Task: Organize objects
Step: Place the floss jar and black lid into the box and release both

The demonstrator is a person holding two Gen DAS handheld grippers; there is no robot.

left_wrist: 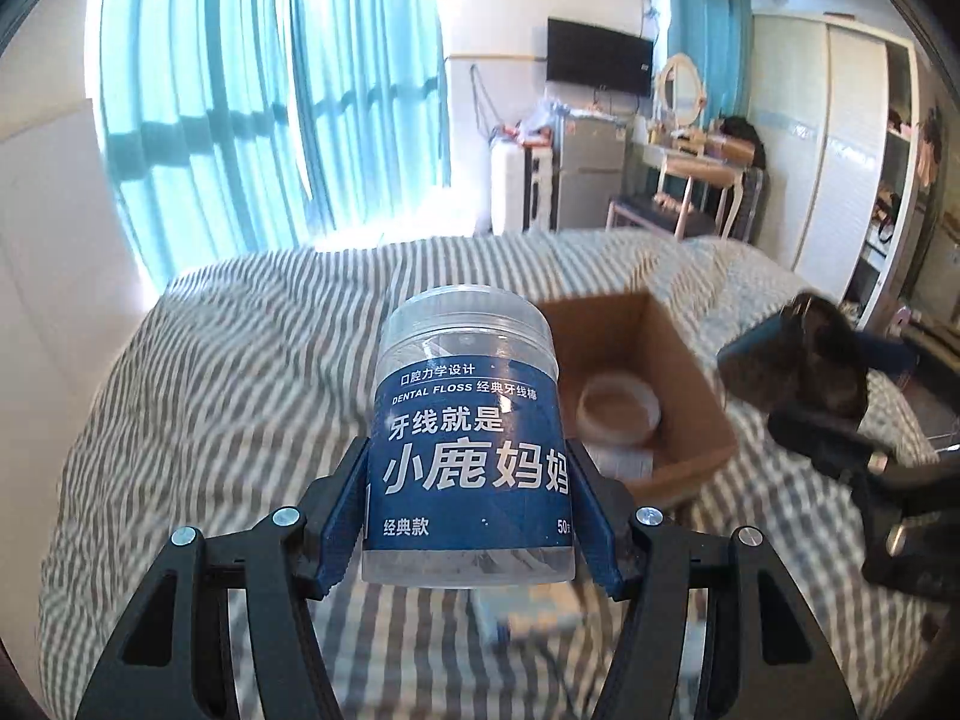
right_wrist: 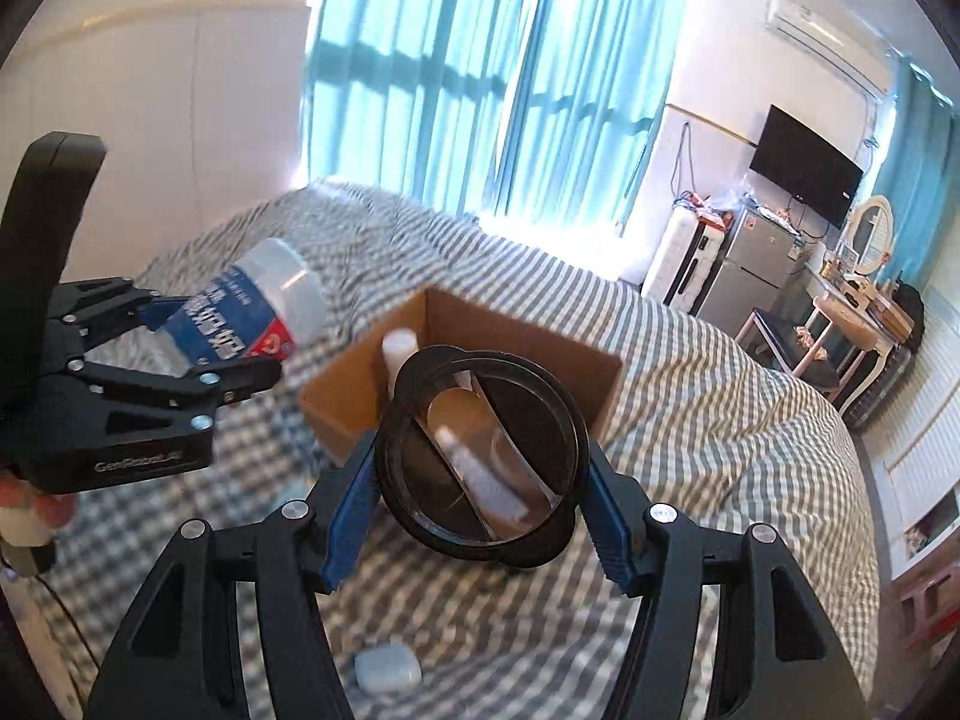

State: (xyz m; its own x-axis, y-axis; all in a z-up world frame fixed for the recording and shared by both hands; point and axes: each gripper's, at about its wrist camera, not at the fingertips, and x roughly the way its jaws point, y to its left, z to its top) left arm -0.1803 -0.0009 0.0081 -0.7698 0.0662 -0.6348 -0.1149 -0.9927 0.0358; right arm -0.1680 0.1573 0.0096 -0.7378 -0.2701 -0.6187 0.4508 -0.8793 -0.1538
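Left tool [left_wrist: 468, 516]: closed on the dental floss jar [left_wrist: 471, 456], blue pads against the label on both sides; the jar is carried clear of the bed.
Floss jar position: to the left of the cardboard box [right_wrist: 462, 360] in the right wrist view, tipped with its clear lid toward the box, not yet over the opening.
Box: sits open on the striped bed [left_wrist: 228, 360]; a round translucent container [left_wrist: 618, 408] and a white tube already lie inside.
Right tool [right_wrist: 483, 480]: closed on a black ring-shaped lid [right_wrist: 480, 462], gripped at its left and right edges, held in front of the box.
Loose item: a small pale case [right_wrist: 387, 675] lies on the bed below the right tool.
Step in hand: by my reading, both pieces are being carried to the box.
Next move: each needs bringing over the opening, lowering past the wall, then the pads easing apart.
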